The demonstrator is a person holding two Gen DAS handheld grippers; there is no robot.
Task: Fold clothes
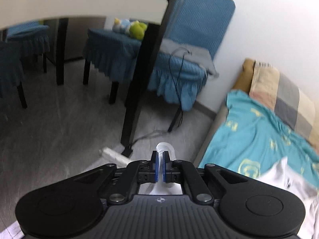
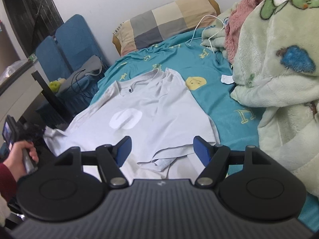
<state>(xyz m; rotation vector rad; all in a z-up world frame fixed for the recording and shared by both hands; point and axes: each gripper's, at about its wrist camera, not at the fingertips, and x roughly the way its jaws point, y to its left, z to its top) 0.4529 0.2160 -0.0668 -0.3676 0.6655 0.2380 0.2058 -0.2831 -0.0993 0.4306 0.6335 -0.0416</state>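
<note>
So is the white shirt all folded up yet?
Not yet. The white T-shirt lies spread on the teal bedsheet, and its right side looks already folded inward. In hand: the left gripper is shut on a pinch of white fabric. The right gripper is open over the hem. Left to do: the left side, then folding it up.

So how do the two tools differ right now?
The left tool is shut, pinching pale cloth out over the floor; the right tool is open, empty, hovering above the white T-shirt on the bed. Both share black arms and blue pads.
</note>
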